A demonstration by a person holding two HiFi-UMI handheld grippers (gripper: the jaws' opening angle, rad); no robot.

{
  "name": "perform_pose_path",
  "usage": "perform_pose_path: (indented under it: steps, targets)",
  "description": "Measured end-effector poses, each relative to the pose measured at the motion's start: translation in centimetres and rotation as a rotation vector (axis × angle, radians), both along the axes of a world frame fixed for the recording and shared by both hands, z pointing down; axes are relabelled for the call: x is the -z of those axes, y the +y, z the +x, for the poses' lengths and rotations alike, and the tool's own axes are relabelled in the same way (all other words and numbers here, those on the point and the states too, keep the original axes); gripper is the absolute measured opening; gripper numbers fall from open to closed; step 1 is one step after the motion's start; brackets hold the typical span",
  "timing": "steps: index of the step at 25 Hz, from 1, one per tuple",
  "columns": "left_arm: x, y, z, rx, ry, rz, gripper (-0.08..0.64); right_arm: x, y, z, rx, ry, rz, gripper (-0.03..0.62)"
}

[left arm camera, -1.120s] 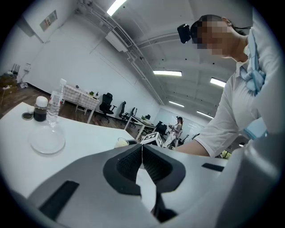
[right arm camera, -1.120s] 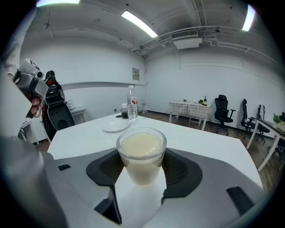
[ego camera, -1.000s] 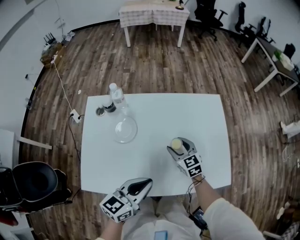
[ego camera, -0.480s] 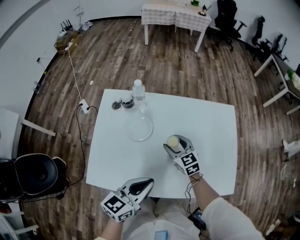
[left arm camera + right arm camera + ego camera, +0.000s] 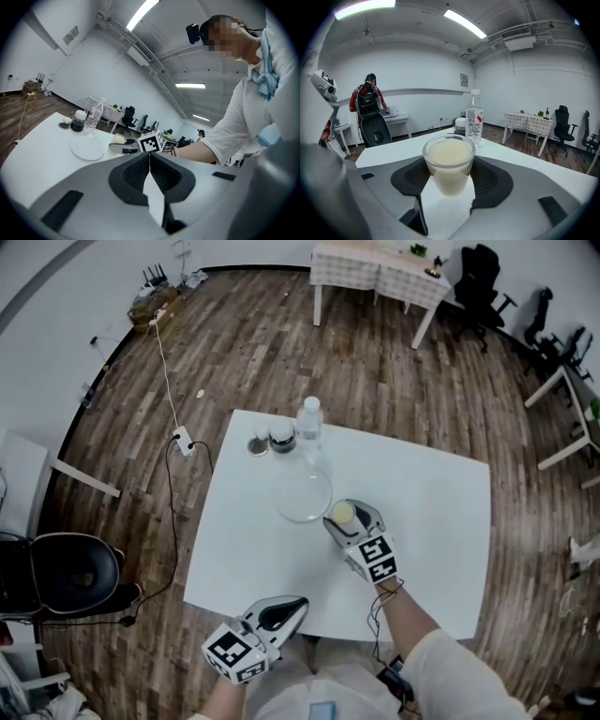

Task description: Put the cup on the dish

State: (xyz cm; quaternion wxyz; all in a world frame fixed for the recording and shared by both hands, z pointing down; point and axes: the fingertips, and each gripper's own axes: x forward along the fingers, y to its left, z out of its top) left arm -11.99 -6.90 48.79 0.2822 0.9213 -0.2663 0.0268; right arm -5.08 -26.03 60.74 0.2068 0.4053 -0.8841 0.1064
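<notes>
- While the jaws of your right gripper [image 5: 350,519] stand spread wide, their dark pads press on both sides of the cup [image 5: 449,164] – a clear cup filled nearly to the brim with a pale, creamy liquid, held upright.
- Your left gripper [image 5: 284,612] has its jaws pressed together with nothing between them; it hangs at the near edge of the white table [image 5: 427,549], well apart from everything on it.
- In the head view the cup sits just at the near right rim of the dish [image 5: 302,495], a round clear glass plate lying flat on the table. Whether the cup's base touches the tabletop cannot be told.
- Just beyond the dish on its far side stands a clear water bottle [image 5: 309,418], upright with a white cap.
- To the left of the bottle is a dark jar with a white lid [image 5: 281,437], and left of that lies a small round cap [image 5: 258,445] – all three near the table's far left corner.
- Off the table's left side, a white power strip [image 5: 184,441] lies on the wooden floor with a cable trailing away from it.
- Further left, on the near side, stands a black chair [image 5: 70,577].
- At the far end of the room is a table with a checked cloth [image 5: 375,263], with office chairs to its right.
</notes>
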Motion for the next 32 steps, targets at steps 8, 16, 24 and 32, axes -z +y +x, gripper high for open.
perform_pose_path:
  steps: [8, 16, 24, 32]
  targets:
    - [-0.6, -0.7, -1.8, 0.015, -0.003, -0.008, 0.002, -0.7, -1.7, -2.4, 0.027, 0.007, 0.001, 0.278]
    - [-1.3, -0.9, -3.8, 0.036, -0.015, -0.029, 0.002, -1.6, -4.0, -5.2, 0.049, 0.021, -0.004, 0.278]
    - [-2.2, -1.7, -5.2, 0.047, -0.016, -0.048, 0.002, -2.4, -5.9, -7.7, 0.065, 0.012, -0.007, 0.278]
    - [-2.7, -2.1, -5.4, 0.044, -0.016, -0.065, 0.002, -3.8, -6.9, -8.1, 0.071, 0.026, -0.022, 0.278]
